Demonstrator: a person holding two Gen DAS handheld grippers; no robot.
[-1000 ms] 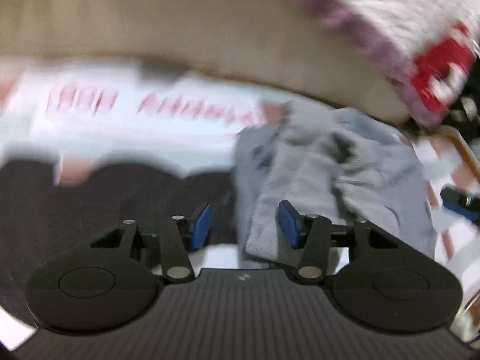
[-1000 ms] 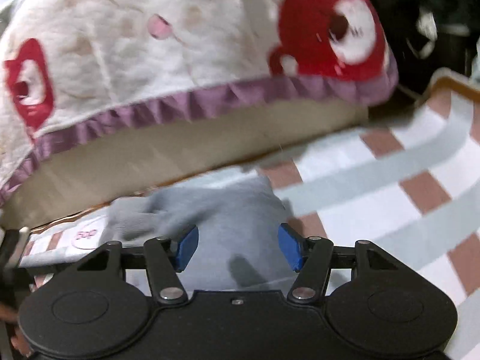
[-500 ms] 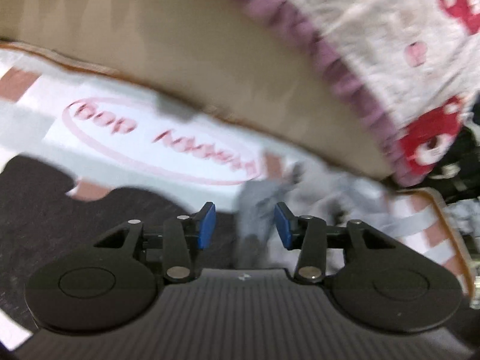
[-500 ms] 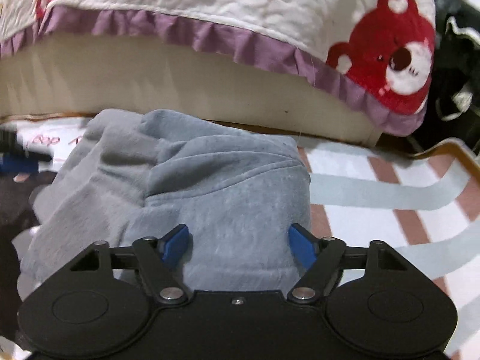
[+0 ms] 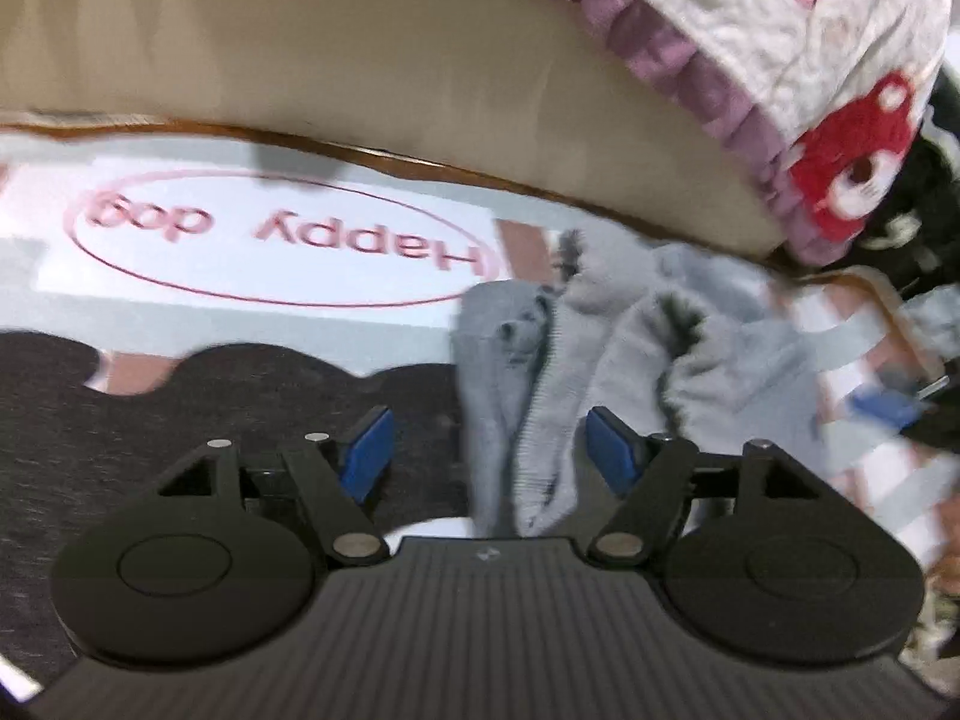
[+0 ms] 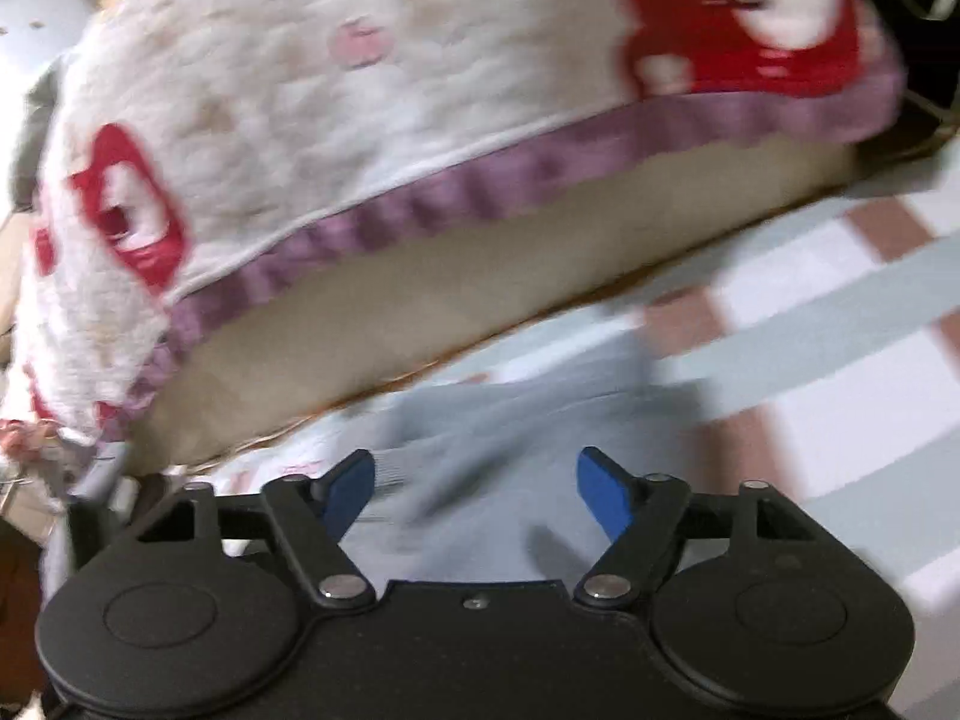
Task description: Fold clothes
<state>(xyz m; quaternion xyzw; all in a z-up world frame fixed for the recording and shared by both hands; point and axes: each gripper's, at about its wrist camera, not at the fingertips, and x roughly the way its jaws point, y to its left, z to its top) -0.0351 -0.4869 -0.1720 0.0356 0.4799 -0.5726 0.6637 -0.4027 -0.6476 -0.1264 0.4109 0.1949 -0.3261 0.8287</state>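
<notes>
A crumpled grey knit garment lies on a patterned rug printed "Happy dog". My left gripper is open, its blue pads wide apart, and a ribbed hem of the garment runs down between them without being clamped. In the right wrist view the same grey garment appears blurred, lying flat between and beyond the fingers of my right gripper, which is open too. The right gripper's blue pad shows at the far right of the left wrist view, past the garment.
A beige bed base runs along the rug's far edge, with a white quilt with red bears and a purple frill hanging over it. A dark mat covers the rug at left. Dark clutter sits at the far right.
My left gripper's pads have spread wider and the view has swung back toward the garment. The right gripper has moved fast, and its view is tilted and blurred, with less of the garment showing.
</notes>
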